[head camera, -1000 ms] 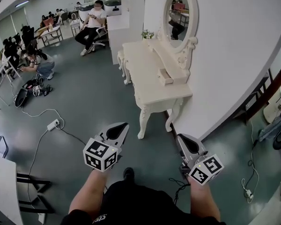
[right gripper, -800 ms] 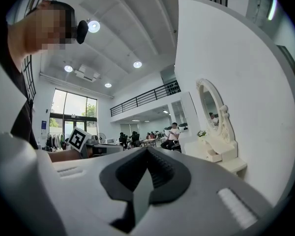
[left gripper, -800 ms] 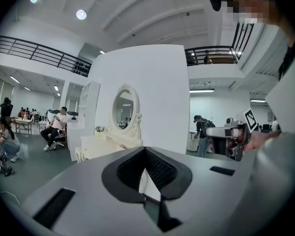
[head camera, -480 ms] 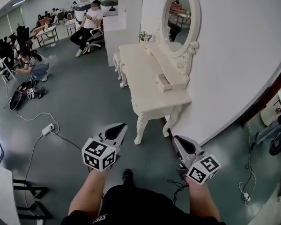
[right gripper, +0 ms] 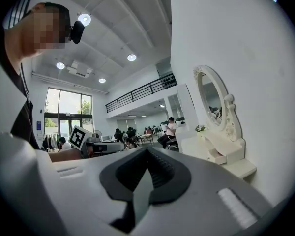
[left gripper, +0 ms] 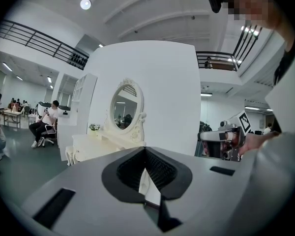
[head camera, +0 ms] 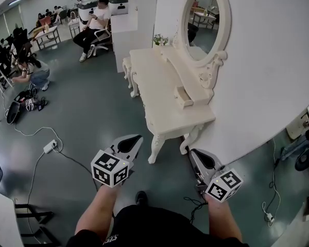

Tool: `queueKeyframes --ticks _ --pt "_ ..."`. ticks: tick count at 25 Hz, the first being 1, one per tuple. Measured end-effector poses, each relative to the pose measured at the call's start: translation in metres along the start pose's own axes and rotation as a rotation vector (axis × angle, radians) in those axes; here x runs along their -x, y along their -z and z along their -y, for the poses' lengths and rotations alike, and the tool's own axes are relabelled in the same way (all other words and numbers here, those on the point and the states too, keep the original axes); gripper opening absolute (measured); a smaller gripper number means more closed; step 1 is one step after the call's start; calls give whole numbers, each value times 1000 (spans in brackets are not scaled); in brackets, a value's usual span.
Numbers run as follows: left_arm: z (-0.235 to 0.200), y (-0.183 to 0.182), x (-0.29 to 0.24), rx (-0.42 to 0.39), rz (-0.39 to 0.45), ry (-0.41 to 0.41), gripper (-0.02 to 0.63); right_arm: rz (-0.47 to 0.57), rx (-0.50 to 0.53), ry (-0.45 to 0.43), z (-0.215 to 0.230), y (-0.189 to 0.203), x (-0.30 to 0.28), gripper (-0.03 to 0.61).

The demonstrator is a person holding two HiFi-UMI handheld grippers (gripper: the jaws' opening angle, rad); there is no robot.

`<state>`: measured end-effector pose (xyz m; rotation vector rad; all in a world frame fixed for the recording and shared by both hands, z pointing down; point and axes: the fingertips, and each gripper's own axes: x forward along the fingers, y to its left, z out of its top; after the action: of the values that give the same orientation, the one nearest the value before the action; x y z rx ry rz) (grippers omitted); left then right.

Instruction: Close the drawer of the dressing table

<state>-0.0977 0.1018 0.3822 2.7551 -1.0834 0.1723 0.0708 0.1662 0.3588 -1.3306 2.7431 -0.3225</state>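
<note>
Currently, in the head view, I find the left hand-held gripper (head camera: 135, 139) and the right hand-held gripper (head camera: 194, 153) held out low over the grey-green floor (head camera: 82, 112), side by side. Both are well short of the white dressing table (head camera: 162, 81), and neither touches it. The table stands against the white wall (head camera: 268, 60), with an oval mirror (head camera: 206, 19) at its back. I record the drawer (head camera: 183, 97) in the raised shelf (head camera: 193, 78) that runs along the rear of the tabletop (head camera: 152, 99), below the mirror. It is pulled out towards the room, its front standing clear of the shelf face. A small potted plant (head camera: 160, 38) stands at the far end of the tabletop. A seated person (head camera: 95, 22) is far off across the room.

Left gripper view: I see the jaws closed tight, pad against pad, with nothing between them. The dressing table and mirror lie ahead, left of the jaw tips. The right hand-held gripper shows at the right.

Right gripper view: the jaws are likewise fully closed and empty. The dressing table sits at the right against the wall, and I can see the drawer projecting from the shelf beneath the mirror. The left hand-held gripper shows at the left.
</note>
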Motion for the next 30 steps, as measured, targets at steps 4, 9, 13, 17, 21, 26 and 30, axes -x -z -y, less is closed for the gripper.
queueKeyframes --ticks 4,9,13,17,21,26,30 --pt "-26 -3 -11 7 -3 11 5 -9 3 6 7 -3 -27 11" --pt "-51 -6 -17 13 9 35 5 -26 15 22 8 -3 -53 11" --pt "-68 -7 -17 16 17 44 5 -24 28 18 1 -8 -71 11" --pt "-76 1 -20 36 13 53 5 -32 32 19 1 -5 -80 11" --pt "-79 4 -28 34 -11 69 5 -30 7 25 7 -4 -87 11" --pt "-81 5 -42 23 -34 86 5 -17 -18 9 20 -3 -103 11" --pt "-93 2 -59 23 -45 75 5 -7 -24 -18 38 -6 -123 11"
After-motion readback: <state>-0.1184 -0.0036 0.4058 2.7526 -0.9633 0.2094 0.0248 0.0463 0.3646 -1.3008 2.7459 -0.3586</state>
